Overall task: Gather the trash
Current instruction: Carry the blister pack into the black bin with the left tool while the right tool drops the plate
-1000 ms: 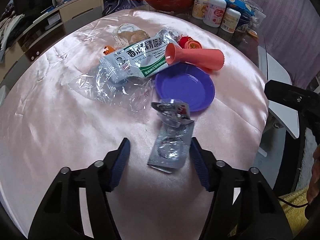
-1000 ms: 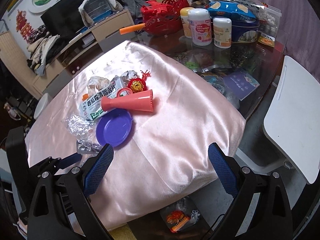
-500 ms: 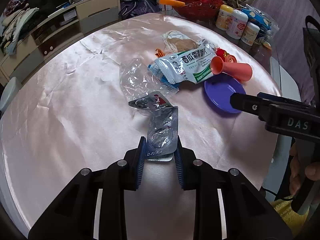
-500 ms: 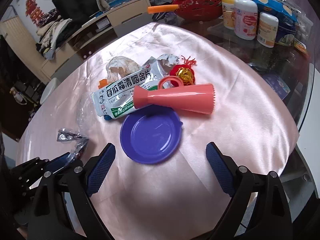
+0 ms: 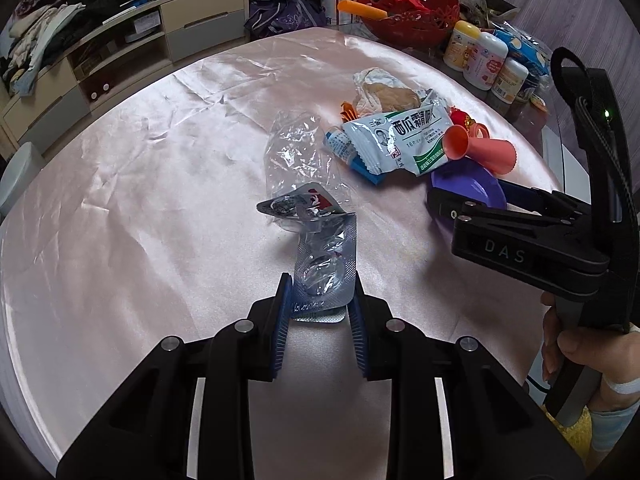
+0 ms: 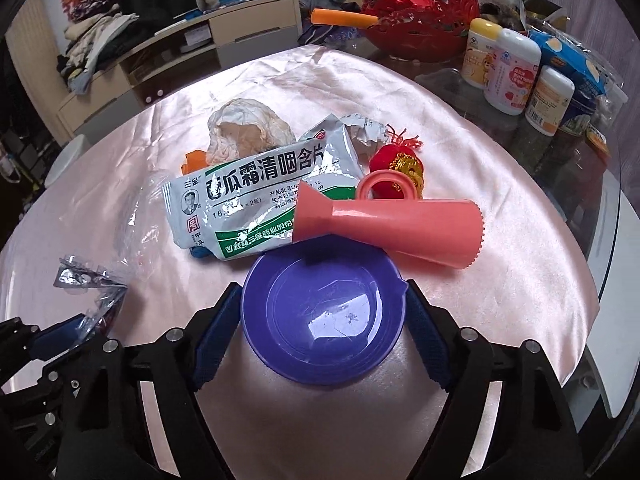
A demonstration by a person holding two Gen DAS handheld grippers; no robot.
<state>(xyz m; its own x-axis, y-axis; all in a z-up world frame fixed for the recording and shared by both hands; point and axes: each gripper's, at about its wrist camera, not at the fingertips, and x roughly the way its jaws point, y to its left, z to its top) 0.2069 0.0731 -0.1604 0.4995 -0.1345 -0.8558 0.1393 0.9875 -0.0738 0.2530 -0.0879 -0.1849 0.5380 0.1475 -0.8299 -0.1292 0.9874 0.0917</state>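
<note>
My left gripper [image 5: 319, 312] is shut on a silver blister pack [image 5: 325, 276] that lies on the pink tablecloth, with crumpled clear plastic [image 5: 298, 160] beyond it. My right gripper [image 6: 324, 320] is open, its fingers on either side of a purple plate [image 6: 320, 312], which also shows in the left wrist view [image 5: 472, 190]. Behind the plate lie a white and green lozenge packet [image 6: 256, 196], a salmon plastic cone [image 6: 392, 224], a crumpled paper wrapper [image 6: 244, 128] and a red ornament [image 6: 400, 160]. The blister pack also shows at the left in the right wrist view [image 6: 86, 280].
A red basket [image 6: 420, 36] and several white bottles [image 6: 508, 72] stand on the glass table at the back right. A low shelf unit [image 5: 120, 56] with clothes stands behind. The table's edge drops off at the right near a white chair [image 6: 616, 356].
My left gripper closed on the blister pack. My right gripper moved forward over the table and now straddles the purple plate.
</note>
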